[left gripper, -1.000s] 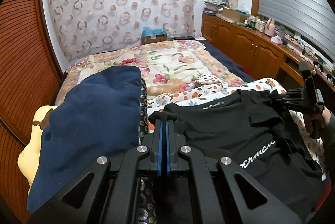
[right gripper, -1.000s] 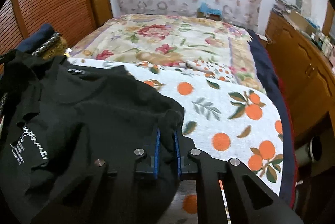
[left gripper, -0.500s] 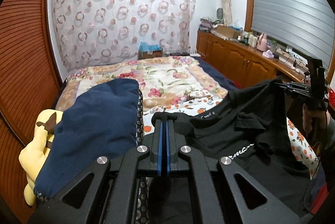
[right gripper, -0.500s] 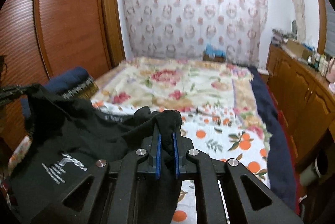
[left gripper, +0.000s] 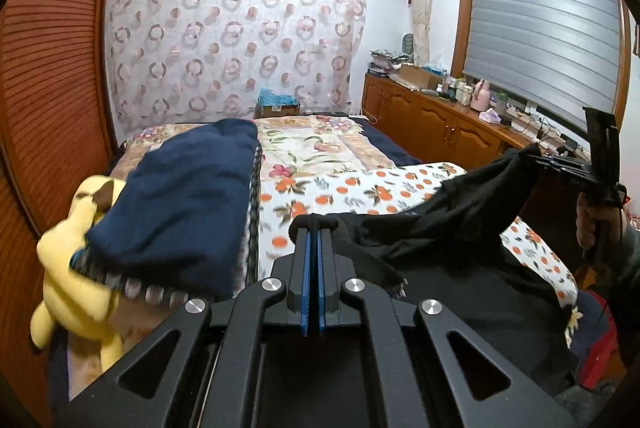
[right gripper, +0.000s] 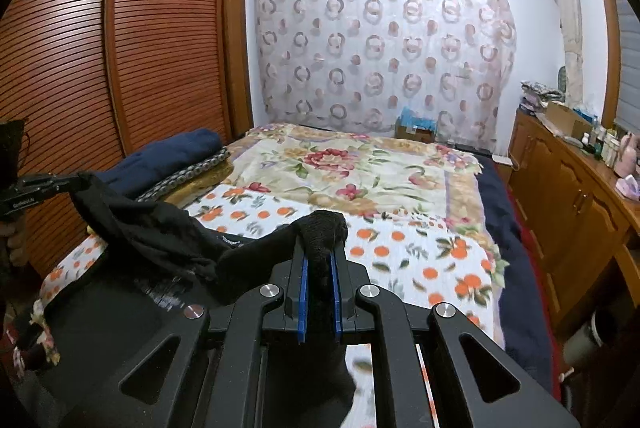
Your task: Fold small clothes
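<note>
Okay, left to right:
wardrobe (right gripper: 120, 59): slatted wood doors, far left, beside the bed.
yellow plush (left gripper: 76, 268): at the bed's left edge, partly under the navy blanket (left gripper: 180, 199).
left gripper (left gripper: 314, 228): blue pads pressed together, pinching one edge of the black shirt (left gripper: 460, 220); only a thin bit of cloth shows at the tips.
black shirt: lifted off the orange-print sheet (left gripper: 360, 187), stretched between both grippers, middle sagging toward the near end of the bed.
right gripper (right gripper: 320, 248): jaws nearly closed, a thick wad of shirt fabric clamped between the pads and bulging over the tips.
right hand (left gripper: 596, 224): grips the handle, right of the shirt.
floral bedspread (right gripper: 340, 167): covers the far half of the bed.
cabinets (right gripper: 568, 195): along the right wall, top cluttered with bottles and boxes.
</note>
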{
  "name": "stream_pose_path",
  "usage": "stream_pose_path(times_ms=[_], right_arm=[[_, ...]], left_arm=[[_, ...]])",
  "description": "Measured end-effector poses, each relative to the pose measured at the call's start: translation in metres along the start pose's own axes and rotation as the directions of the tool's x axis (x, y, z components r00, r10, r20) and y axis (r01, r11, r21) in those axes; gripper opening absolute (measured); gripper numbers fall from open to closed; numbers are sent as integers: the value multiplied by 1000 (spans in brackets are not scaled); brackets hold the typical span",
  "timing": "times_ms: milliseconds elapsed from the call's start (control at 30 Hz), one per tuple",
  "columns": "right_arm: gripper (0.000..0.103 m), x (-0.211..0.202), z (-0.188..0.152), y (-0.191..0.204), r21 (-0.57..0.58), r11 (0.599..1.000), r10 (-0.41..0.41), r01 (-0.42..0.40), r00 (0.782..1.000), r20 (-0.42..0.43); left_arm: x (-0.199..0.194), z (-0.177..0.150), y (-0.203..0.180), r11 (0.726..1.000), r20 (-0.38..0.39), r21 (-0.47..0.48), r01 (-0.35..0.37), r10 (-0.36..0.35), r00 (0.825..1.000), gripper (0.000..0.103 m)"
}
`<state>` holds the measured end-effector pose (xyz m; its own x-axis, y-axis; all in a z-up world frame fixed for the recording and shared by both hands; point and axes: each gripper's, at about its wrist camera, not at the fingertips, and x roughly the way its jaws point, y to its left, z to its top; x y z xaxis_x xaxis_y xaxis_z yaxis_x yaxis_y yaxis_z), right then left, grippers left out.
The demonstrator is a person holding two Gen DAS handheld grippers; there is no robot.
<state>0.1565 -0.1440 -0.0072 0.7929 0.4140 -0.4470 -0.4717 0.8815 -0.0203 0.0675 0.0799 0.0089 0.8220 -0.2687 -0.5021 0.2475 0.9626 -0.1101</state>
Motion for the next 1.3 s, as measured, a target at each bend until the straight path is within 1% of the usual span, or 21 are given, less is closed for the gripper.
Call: stream_pose_path(times_ms=[100, 233, 367, 467, 567, 700, 800, 867, 967, 1000, 1033, 1100, 1167, 1200, 1233, 1267, 1300], right_arm=[[9, -30, -16, 3, 7, 1000, 1, -1, 1000, -6], [9, -71, -44, 8, 6, 1000, -6, 7, 999, -46], [9, -101, -52, 11, 20, 1000, -12, 14, 997, -78], [9, -121, -52, 17, 13, 1000, -8, 9, 996, -93], [9, -126, -55, 24, 12, 1000, 7, -5, 991, -132], [9, -109, -63, 29, 16, 1000, 18, -15, 975, -223], [9, -98, -68, 28, 15, 1000, -2, 7, 963, -271], [9, -96, -68, 28, 22, 1000, 0, 6, 959, -284], [9, -99, -62, 29, 11, 1000, -11, 15, 956, -292], [13, -101, -59, 30, 7, 1000, -12, 15, 957, -291], [15, -103, -58, 30, 1, 1000, -17, 18, 957, -289], [15, -105, -60, 34, -1, 1000, -18, 18, 958, -285], [16, -108, -59, 35, -2, 1000, -18, 18, 959, -283], [17, -107, -58, 35, -8, 1000, -21, 20, 959, -282], [20, -108, -57, 35, -13, 1000, -28, 25, 960, -280], [22, -105, -62, 33, -17, 1000, -29, 25, 961, -274], [26, -107, -61, 31, -20, 999, -30, 26, 963, -267]], left_arm=[[-25, -18, 5, 1000, 15, -27, -4, 5, 1000, 4], [-55, -37, 10, 998, 22, -53, -19, 20, 1000, 4], [-77, -49, 12, 997, 18, -69, -45, 46, 999, 4], [-86, -58, 13, 995, -8, -77, -63, 63, 998, 4], [-81, -68, 14, 994, -53, -73, -86, 82, 995, 4], [-64, -85, 19, 989, -109, -81, -128, 119, 987, 4], [-59, -93, 26, 987, -129, -95, -131, 118, 985, 4], [-59, -97, 29, 986, -137, -100, -136, 122, 983, 7], [-58, -100, 31, 986, -140, -105, -132, 117, 983, 20], [-58, -100, 32, 985, -146, -107, -137, 121, 982, 28], [-57, -100, 34, 984, -148, -110, -144, 127, 981, 37], [-55, -100, 38, 982, -149, -116, -151, 133, 980, 44], [-54, -98, 42, 982, -148, -121, -148, 130, 980, 56], [-53, -97, 44, 981, -146, -123, -149, 130, 981, 70], [-50, -96, 46, 981, -145, -125, -150, 132, 981, 76], [-48, -93, 47, 981, -146, -125, -150, 132, 980, 80], [-45, -92, 48, 981, -149, -124, -152, 133, 980, 80]])
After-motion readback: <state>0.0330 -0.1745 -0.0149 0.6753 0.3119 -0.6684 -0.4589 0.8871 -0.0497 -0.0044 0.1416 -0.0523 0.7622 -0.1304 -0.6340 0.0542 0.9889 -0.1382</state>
